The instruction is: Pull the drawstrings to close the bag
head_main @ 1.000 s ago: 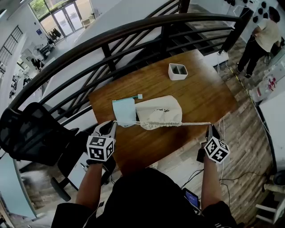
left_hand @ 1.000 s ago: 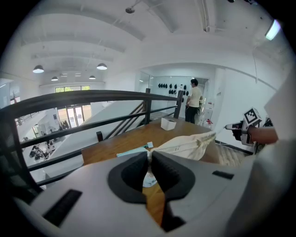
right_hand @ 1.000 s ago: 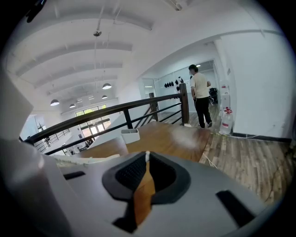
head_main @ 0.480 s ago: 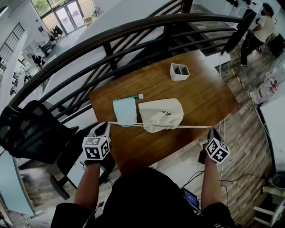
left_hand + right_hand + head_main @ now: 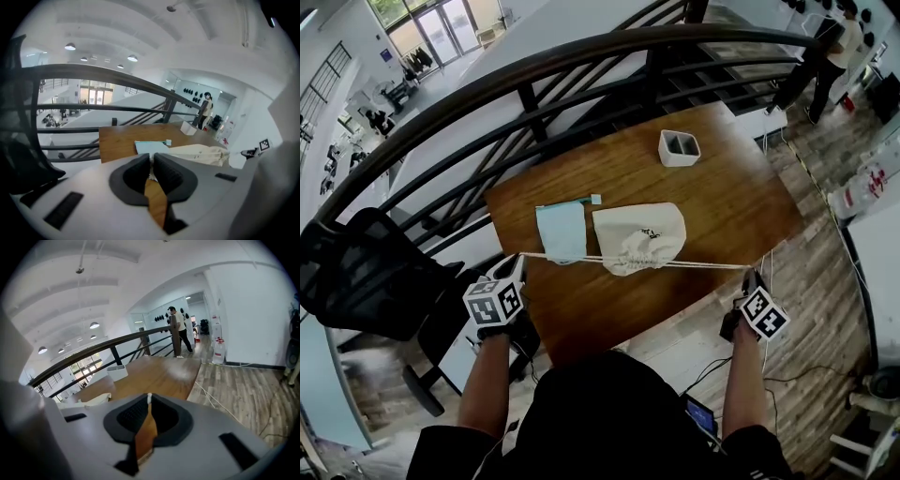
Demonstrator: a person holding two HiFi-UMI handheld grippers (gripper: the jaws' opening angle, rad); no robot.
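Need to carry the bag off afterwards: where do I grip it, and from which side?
Probably the gathered neck of the bag, by the drawstrings, from the near edge of the table: it is bunched narrow and faces you, while the body lies flat and wide.

The dark print on the cream cloth drawstring bag (image 5: 628,223) is too small to read. Whether the white two-compartment box (image 5: 679,148) near the wooden table's (image 5: 733,208) far edge holds anything cannot be told.

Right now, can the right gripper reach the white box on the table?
Probably not: the right gripper, shut on the cord, is off the near edge of the table; the white box stands far across.
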